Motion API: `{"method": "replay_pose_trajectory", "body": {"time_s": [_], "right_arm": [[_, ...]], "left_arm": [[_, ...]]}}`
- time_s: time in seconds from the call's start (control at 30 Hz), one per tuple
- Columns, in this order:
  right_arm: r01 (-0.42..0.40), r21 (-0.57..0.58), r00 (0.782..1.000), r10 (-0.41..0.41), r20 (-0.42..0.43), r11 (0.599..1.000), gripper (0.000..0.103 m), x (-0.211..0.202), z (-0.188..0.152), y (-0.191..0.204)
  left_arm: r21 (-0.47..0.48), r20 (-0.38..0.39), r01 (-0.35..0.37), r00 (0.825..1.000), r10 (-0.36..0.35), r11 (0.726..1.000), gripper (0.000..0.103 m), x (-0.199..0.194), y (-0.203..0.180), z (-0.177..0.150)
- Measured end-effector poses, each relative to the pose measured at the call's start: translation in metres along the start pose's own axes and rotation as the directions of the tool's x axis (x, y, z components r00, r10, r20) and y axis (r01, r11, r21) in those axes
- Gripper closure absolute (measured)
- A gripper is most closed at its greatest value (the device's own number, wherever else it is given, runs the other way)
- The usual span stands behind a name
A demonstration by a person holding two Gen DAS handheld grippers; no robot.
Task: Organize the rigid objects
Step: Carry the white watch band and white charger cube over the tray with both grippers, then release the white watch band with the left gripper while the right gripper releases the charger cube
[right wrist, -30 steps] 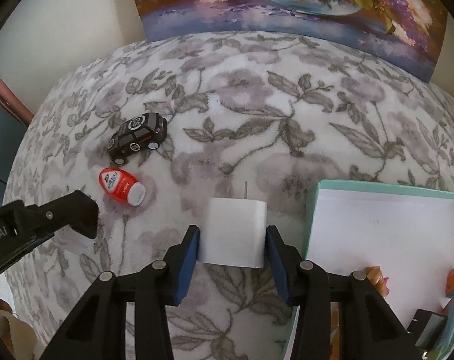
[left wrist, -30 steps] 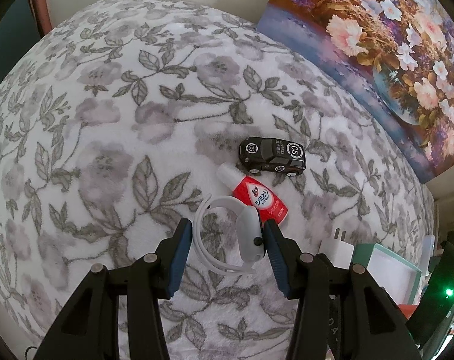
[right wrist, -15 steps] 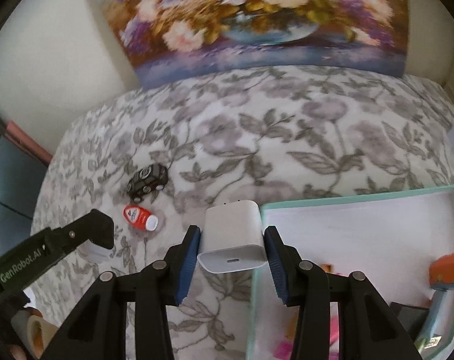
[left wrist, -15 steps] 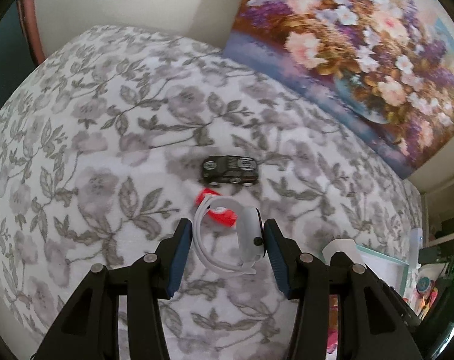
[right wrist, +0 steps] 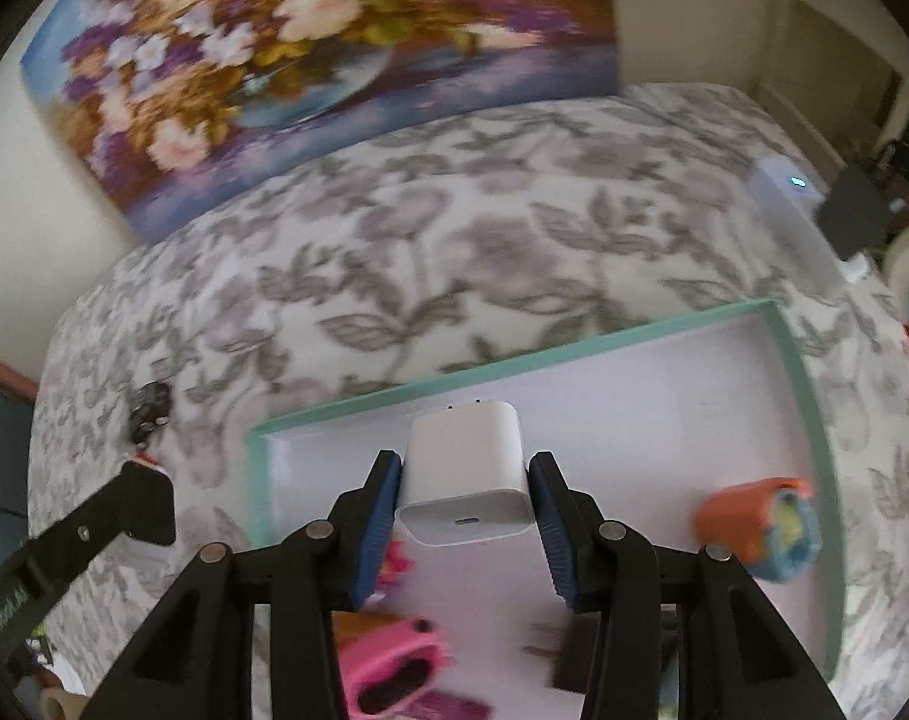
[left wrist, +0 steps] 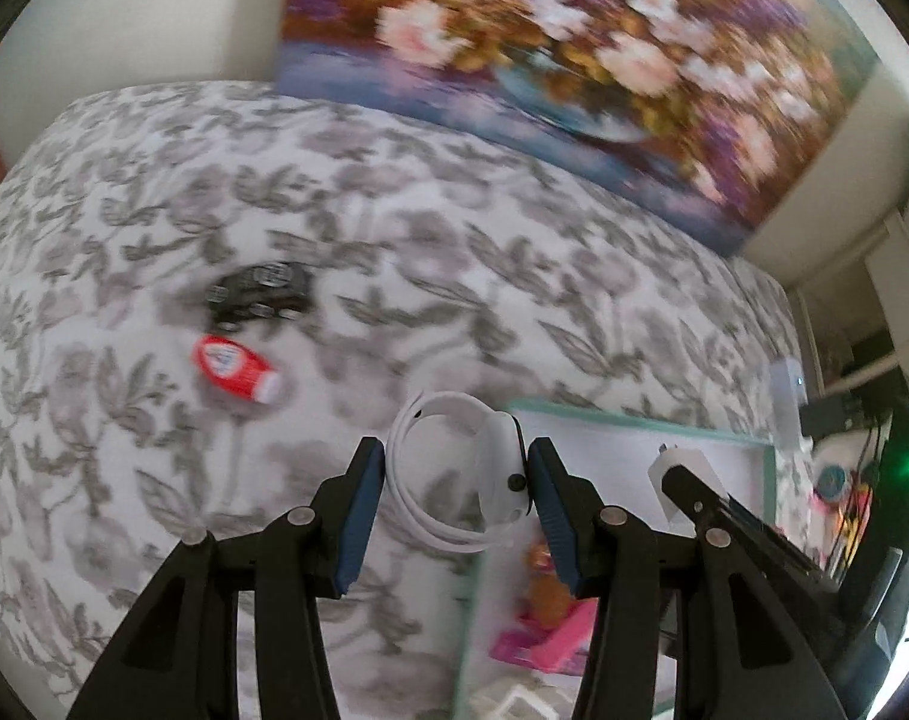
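Note:
My left gripper [left wrist: 457, 483] is shut on a white coiled cable with its puck [left wrist: 454, 480] and holds it in the air by the left rim of the teal-rimmed white tray [left wrist: 634, 420]. My right gripper [right wrist: 463, 480] is shut on a white charger block [right wrist: 463, 474] and holds it above the tray [right wrist: 514, 378]. A black toy car [left wrist: 256, 294] and a red and white bottle [left wrist: 232, 369] lie on the floral cloth to the left. The car also shows in the right wrist view [right wrist: 150, 414].
In the tray lie an orange and blue toy [right wrist: 760, 525], a pink item [right wrist: 394, 666] and a dark item [right wrist: 568, 654]. A flower painting [right wrist: 310, 54] leans on the back wall. A white device with a blue light [right wrist: 784, 204] stands at the right.
Both grippers have swung right toward the tray with their loads. The charger block is now over the tray's inside; the cable has moved off the car and bottle to the tray's left rim.

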State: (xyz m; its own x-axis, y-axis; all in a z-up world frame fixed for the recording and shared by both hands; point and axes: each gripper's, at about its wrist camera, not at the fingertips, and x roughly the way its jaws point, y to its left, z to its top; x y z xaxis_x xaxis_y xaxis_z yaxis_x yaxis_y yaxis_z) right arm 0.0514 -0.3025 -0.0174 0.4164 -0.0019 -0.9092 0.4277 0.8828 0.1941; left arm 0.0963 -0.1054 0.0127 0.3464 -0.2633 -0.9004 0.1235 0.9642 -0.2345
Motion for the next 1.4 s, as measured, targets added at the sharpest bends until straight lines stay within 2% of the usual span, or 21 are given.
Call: {"method": "replay_pose_trajectory", "body": {"time_s": [0.3,0.57,0.8,1.23,1.4], "right_arm": [[-0.003,0.066,1.0,0.003,-0.004,0.998,0.056,-0.007,0.001,-0.037],[-0.007,0.089,1.0,0.008,-0.01,0.996,0.056,-0.008,0.0,-0.047],[0.005,0.096,1.0,-0.002,-0.03,0.995,0.056,-0.003,-0.002,-0.054],[0.032,0.074,0.999,-0.028,-0.045,0.997,0.055,0.0,0.0,-0.05],[0.001,0.09,0.999,0.002,-0.034,0.996,0.055,-0.004,0.001,-0.05]], "left_arm": [[0.13,-0.042,0.029,0.999,-0.024,0.991,0.052,0.014,-0.059,-0.019],[0.173,-0.056,0.024,0.998,-0.015,0.985,0.052,0.022,-0.079,-0.029],[0.167,-0.092,0.038,0.995,-0.023,0.985,0.052,0.033,-0.08,-0.033],[0.165,-0.114,0.036,0.993,-0.018,0.986,0.051,0.039,-0.077,-0.032],[0.144,-0.11,0.035,0.994,-0.02,0.989,0.05,0.037,-0.071,-0.028]]}}
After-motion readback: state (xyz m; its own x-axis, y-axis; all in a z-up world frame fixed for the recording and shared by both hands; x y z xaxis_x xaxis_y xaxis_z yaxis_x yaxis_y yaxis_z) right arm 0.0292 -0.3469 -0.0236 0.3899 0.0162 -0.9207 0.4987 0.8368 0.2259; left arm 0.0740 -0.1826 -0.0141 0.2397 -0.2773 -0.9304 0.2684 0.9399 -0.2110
